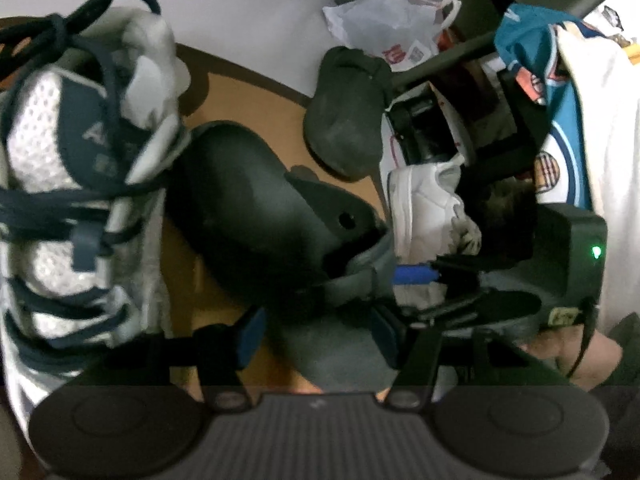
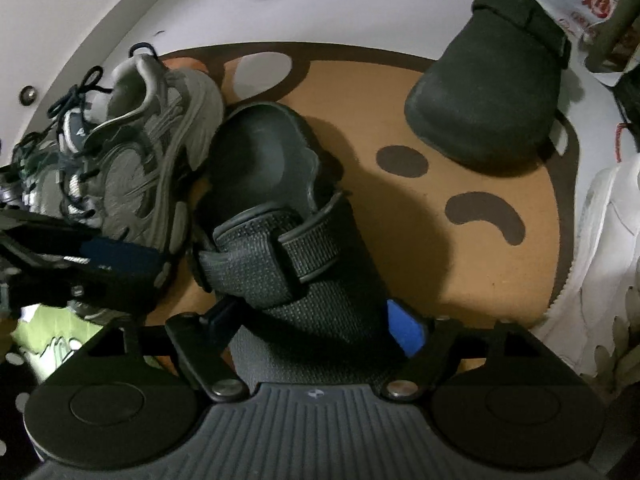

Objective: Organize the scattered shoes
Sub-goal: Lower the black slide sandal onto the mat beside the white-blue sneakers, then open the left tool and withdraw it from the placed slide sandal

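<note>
The dark clog [image 2: 280,208] lies on the brown mat [image 2: 460,272], toe beside the grey sneaker [image 2: 136,168]. The right tongs [image 2: 316,320] straddle its heel, spread, apparently to grip it. The left tongs [image 1: 316,338] hang half-spread, holding nothing.

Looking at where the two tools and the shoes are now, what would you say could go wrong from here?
1. The right tool straddles the dark clog's heel near its loose strap; closing might catch only the strap.
2. The grey sneaker touches that clog, so lifting could drag it or snag its laces.
</note>
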The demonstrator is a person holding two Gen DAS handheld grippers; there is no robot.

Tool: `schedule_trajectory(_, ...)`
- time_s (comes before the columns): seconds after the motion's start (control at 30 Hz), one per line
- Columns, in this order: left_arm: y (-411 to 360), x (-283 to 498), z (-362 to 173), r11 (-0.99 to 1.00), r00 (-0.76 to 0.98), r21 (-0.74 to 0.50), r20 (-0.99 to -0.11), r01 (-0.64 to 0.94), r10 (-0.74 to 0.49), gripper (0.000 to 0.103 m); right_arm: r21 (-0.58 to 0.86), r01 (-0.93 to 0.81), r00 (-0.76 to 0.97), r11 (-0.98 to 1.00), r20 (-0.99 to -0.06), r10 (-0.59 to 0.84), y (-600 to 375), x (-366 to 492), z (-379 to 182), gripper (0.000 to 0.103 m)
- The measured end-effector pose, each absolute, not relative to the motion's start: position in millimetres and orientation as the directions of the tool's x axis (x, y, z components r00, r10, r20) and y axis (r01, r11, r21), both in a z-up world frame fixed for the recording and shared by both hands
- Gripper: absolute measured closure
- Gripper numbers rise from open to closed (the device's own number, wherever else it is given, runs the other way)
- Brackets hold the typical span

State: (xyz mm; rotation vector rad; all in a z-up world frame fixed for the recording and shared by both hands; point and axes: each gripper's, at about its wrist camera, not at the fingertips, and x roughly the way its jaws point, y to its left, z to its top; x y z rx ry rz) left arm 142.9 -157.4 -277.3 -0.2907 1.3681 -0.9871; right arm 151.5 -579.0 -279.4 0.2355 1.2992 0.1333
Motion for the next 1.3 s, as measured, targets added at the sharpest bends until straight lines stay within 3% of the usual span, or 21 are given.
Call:
schedule_trajectory(0.33, -186.7, 131.8, -294.7, 0.606, -0.148, -0.669, -0.714, 0.43, -0.684, 0.042, 0.161, -0.065, 0.191, 0.985, -0.967, 0.171, -561.1, 140.3, -286.7, 0.01)
schedule_trajectory(0.73, -191.0, 133.9, -290.0, 0.628, -0.083, -0.585, -0.762, 0.512, -0.642, 0.042, 0.308, 0.044, 0.181, 0.95, -0.938, 0.296, -568.2, 142.4, -285.7, 0.011)
schedule_trajectory(0.87, -183.6, 135.6, -280.8, 0.631, -0.031, -0.567, -0.756, 0.529, -0.653, 0.046, 0.432, 0.087, 0.215, 0.898, -0.888, 0.406, -567.5, 145.0, -286.3, 0.011)
schedule_trajectory(1.3, -164.5, 142.3, -261.3, 0.633, 0.017, -0.586, -0.727, 0.505, -0.686, 0.045, 0.332, 0.04, 0.265, 0.942, -0.913, 0.31, -554.4, 167.6, -283.6, 0.008)
